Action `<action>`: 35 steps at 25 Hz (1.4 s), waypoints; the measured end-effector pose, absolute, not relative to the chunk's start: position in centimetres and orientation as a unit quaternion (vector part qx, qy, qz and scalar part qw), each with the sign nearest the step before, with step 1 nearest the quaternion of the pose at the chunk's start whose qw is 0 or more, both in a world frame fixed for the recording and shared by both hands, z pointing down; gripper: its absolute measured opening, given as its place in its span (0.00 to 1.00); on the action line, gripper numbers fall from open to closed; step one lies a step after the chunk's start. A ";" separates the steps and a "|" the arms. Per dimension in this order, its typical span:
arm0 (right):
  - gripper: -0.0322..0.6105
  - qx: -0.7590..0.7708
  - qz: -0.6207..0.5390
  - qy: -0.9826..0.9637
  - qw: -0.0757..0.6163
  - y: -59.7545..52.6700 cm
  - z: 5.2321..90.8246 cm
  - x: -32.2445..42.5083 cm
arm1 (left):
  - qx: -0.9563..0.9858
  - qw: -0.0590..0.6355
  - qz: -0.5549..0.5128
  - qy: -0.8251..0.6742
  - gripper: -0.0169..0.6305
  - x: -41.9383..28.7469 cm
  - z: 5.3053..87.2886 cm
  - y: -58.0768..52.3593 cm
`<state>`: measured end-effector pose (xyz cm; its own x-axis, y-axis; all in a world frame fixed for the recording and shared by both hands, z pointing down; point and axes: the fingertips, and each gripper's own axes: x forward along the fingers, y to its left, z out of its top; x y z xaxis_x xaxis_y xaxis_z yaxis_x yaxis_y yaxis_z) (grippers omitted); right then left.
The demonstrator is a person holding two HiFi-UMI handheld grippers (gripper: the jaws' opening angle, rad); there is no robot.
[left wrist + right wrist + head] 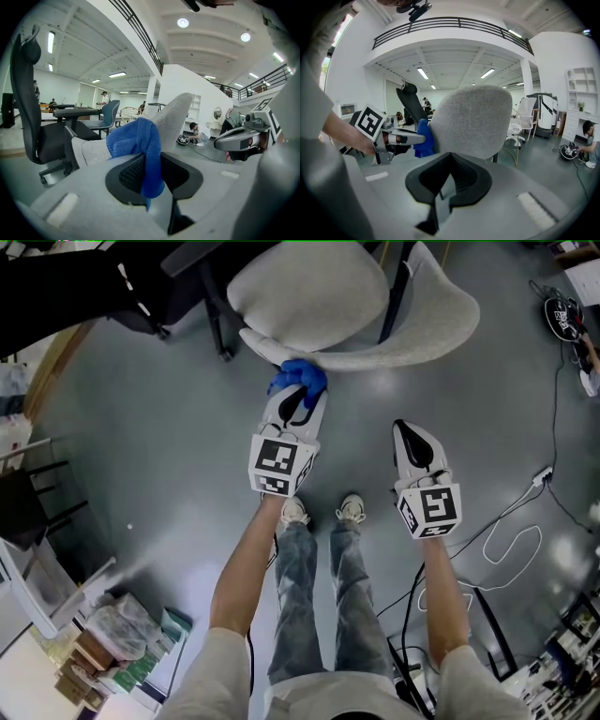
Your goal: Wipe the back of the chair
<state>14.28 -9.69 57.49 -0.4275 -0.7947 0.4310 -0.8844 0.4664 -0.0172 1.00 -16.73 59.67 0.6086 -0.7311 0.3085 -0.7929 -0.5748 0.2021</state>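
Note:
A light grey fabric chair stands in front of me; its curved back [394, 351] faces me and its seat [309, 287] lies beyond. My left gripper [298, 397] is shut on a blue cloth [298, 377], which presses against the left end of the back. In the left gripper view the blue cloth [136, 140] bunches between the jaws, right at the chair back's edge [176, 117]. My right gripper [405, 430] hovers apart from the chair, lower right, shut with nothing in it. The right gripper view faces the chair back [471, 122], with the cloth [423, 138] at its left edge.
A black office chair [187, 277] stands at the upper left, close to the grey chair. Cables [506, 540] trail over the floor to the right, and boxes and bags [112, 643] pile at the lower left. My feet [323, 512] are just behind the grippers. A person [590, 140] crouches far off.

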 end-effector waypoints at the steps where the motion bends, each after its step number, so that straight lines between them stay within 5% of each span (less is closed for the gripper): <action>1: 0.05 0.502 0.122 -0.836 0.185 -9.6 57.5 14.2 | 0.879 0.161 0.095 -0.438 0.17 0.4 59.7 -16.6; 17: 0.05 0.485 0.124 -0.844 0.192 -9.6 58.4 11.0 | 0.815 0.153 0.142 -0.540 0.17 -14.5 62.9 -19.1; 35: 0.05 0.485 0.135 -0.840 0.201 -11.4 59.5 11.0 | 0.821 0.146 0.180 -0.521 0.17 -13.4 66.4 -25.4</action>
<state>10.97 -11.36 59.49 -0.4483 -0.7607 0.4694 -0.8695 0.4929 -0.0316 -13.42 -25.39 66.37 0.3917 -0.8037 0.4479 -0.9089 -0.4138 0.0524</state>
